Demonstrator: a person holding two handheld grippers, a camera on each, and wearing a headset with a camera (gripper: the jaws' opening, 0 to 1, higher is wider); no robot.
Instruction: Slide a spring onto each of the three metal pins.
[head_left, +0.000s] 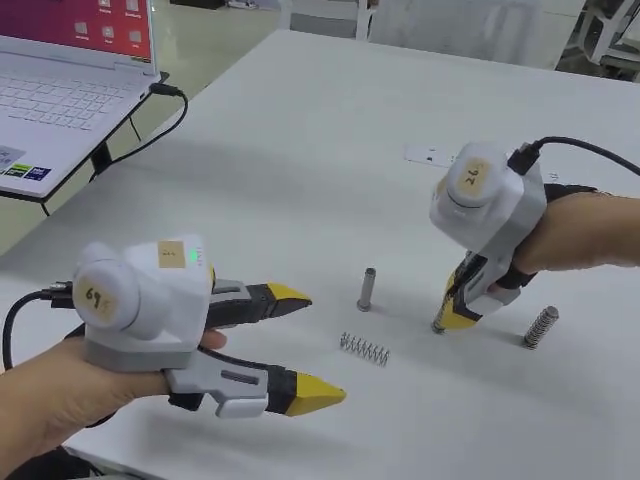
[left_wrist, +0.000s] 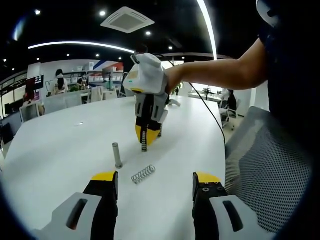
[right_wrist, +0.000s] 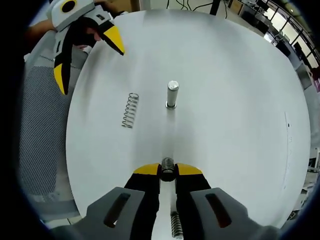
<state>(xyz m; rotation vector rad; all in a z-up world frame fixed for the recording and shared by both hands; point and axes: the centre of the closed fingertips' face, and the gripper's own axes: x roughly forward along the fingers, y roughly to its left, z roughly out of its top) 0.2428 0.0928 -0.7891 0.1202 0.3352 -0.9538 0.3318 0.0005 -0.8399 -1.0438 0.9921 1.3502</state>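
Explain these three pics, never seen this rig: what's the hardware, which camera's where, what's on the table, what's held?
No robot: a person holds a two-finger gripper in each hand. The wide picture comes from a headset camera, the round ones from cameras on the grippers. The left gripper is open and empty. The right gripper is shut on an upright spring, seemingly over a pin. On the white table: a bare pin, a loose spring, another spring; a laptop nearby.

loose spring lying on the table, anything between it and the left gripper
Nothing visible. Only bare table lies between the open left gripper and the spring. The upright pin stands beyond the spring, off that path.
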